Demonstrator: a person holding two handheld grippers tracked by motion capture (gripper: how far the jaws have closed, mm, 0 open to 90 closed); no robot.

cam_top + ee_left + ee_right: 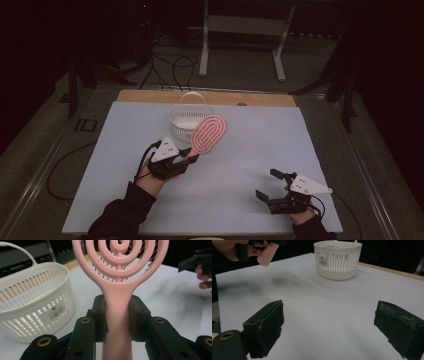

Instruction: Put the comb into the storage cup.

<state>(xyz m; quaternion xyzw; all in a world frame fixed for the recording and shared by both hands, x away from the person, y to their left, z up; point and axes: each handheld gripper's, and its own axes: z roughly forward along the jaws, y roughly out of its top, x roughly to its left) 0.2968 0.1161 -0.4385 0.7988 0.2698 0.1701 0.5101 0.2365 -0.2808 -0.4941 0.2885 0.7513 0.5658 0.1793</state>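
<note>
Between the two black jaws of the left gripper (117, 322) sits the handle of a pink plastic hairbrush with a looped, open oval head (120, 277), clamped tight on both flanks. The left gripper view shows the grey bristles behind the pink loops; the high view shows instead that the brush (207, 134) is lifted off the table, its head slanting toward 1 o'clock from the left gripper (187, 161) and overlapping the near rim of a white slatted plastic basket with a thin arched handle (186, 116). That basket stands at 12 o'clock on the pale grey-blue table sheet (260, 150). At 4 o'clock, well apart, the right gripper (270, 184) hovers with jaws spread wide, nothing between them; its own view (329, 325) confirms bare sheet in the gap and the basket (338, 261) far beyond.
</note>
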